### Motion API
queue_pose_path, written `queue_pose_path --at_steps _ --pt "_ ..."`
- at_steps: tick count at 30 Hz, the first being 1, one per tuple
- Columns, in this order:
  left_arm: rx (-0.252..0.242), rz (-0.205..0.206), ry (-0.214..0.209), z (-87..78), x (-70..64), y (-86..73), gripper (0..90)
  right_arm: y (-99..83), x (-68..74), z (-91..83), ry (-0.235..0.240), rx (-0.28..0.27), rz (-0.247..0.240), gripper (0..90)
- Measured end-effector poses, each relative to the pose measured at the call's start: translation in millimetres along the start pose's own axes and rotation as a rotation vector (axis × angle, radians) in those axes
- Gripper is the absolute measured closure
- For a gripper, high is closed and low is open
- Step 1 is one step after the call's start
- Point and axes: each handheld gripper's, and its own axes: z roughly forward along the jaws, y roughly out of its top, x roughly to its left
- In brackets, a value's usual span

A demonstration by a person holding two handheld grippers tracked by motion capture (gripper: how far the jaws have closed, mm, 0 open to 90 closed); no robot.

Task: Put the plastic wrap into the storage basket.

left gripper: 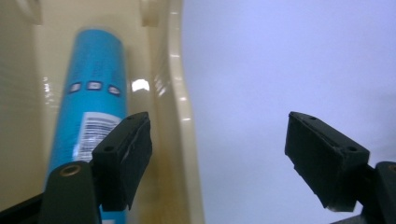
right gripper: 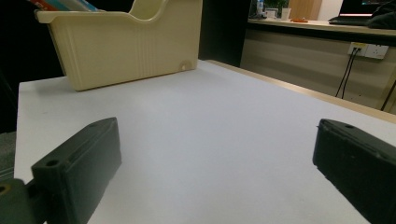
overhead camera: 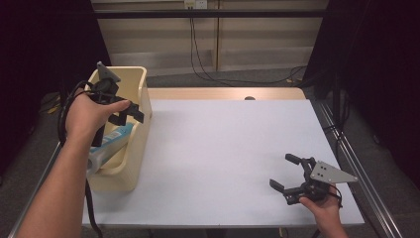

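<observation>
A cream plastic bin (overhead camera: 132,153) stands at the table's left edge. A blue tube (overhead camera: 113,141) with a white barcode label lies inside it. My left gripper (overhead camera: 127,116) hangs open above the bin's right wall. In the left gripper view, my left gripper (left gripper: 219,158) has one jaw over the blue tube (left gripper: 93,88) and the other over the white table, with the bin wall (left gripper: 173,93) between them. My right gripper (overhead camera: 282,171) rests open near the table's front right corner, holding nothing. The right gripper view has the gripper (right gripper: 217,168) facing the bin (right gripper: 126,46) across bare table.
The white table (overhead camera: 223,148) has a wooden strip along its far edge. A metal rail (overhead camera: 346,153) runs along the right side. Cables (overhead camera: 208,74) lie on the floor behind the table. A colourful item (right gripper: 60,4) peeks over the bin's rim.
</observation>
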Motion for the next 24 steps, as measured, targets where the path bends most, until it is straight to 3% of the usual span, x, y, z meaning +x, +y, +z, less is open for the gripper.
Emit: queue_pose_path --at_steps 11,24 --pt "-0.001 0.087 -0.051 9.4 -32.6 3.7 21.4 0.1 -0.4 -0.1 0.001 0.0 -0.003 0.8" --pt "0.027 0.161 -0.094 27.3 -64.6 4.0 21.0 0.2 -0.2 -0.3 0.002 -0.003 -0.004 0.9"
